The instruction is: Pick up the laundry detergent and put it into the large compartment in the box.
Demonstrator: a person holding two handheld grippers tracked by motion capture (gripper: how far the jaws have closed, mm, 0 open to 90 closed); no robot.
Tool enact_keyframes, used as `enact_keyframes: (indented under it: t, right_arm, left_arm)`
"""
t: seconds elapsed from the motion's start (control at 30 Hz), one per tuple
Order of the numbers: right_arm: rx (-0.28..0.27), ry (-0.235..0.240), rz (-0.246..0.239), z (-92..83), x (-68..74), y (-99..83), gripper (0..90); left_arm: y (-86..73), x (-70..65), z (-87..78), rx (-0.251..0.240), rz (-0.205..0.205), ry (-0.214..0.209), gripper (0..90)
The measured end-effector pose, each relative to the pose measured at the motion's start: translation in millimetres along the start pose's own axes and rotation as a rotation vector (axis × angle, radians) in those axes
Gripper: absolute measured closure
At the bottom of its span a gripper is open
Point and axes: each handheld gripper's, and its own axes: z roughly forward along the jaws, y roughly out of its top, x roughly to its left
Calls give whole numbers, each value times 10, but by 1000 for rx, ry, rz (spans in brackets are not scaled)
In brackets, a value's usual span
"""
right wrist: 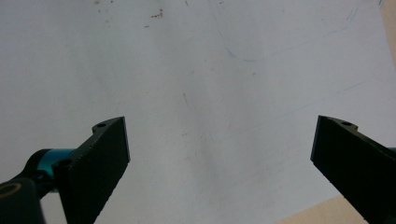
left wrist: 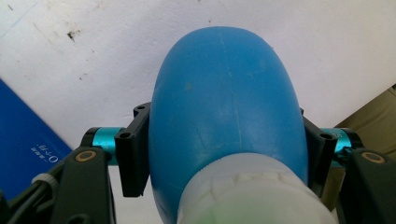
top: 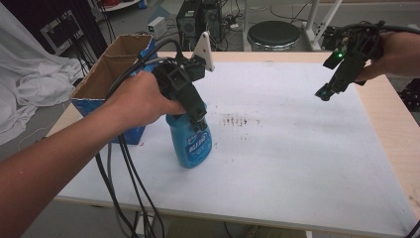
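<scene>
Between the left gripper's [left wrist: 224, 154] clamped fingers [left wrist: 133, 154] sits the blue bottle [left wrist: 224, 102]; right gripper's [right wrist: 219, 158] fingers apart

High view overlooks table [top: 297, 163]; gripper views face it closely; all share tabletop.

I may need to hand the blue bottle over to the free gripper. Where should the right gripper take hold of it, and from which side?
Probably the lower body of the blue bottle, below the left gripper, which clamps its upper part just under the white cap. Come in level from the right gripper side, across the white mat. The bottle stands upright and its rounded body is bare there; the jaws are already wide open.
</scene>
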Motion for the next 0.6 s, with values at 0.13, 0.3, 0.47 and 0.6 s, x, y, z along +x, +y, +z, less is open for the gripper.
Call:
enact_keyframes:
  t: [0.13,0.3,0.47,0.6]
  right_arm:
    - [-1,0,-4,7,-7,4,35]
    - [2,2,-1,15,-9,9,36]
    - [3,3,-1,10,-23,-4,36]
    - [6,2,11,-2,-36,-30,36]
  left_arm:
    - [3,-7,-4,6,1,5,371]
    - [9,-3,-14,12,0,2,375]
    - [30,24,-203,13,20,-28,375]
    - [50,69,-499,19,84,-35,375]
